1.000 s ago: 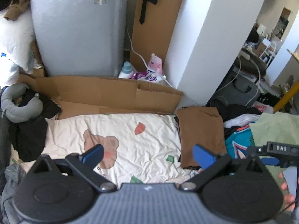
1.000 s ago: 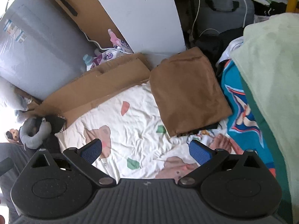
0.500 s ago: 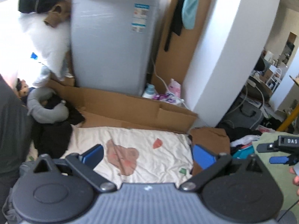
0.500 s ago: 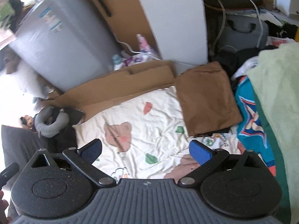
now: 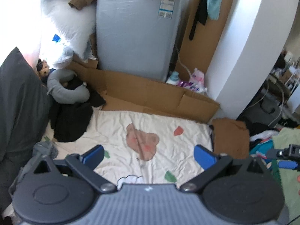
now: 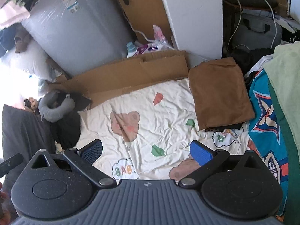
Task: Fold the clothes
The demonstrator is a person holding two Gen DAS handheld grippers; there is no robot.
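Grippers, left (image 5: 148, 154) and right (image 6: 146, 151), hang spread and empty above the cream sheet (image 6: 150, 116), where a folded brown garment (image 6: 219, 91) lies at its right edge beside heaped clothes (image 6: 266, 112), so any pick should pinch one single layer.

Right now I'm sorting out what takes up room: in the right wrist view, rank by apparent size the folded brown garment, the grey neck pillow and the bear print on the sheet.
1. Folded brown garment
2. Grey neck pillow and bear print: look alike, unranked.
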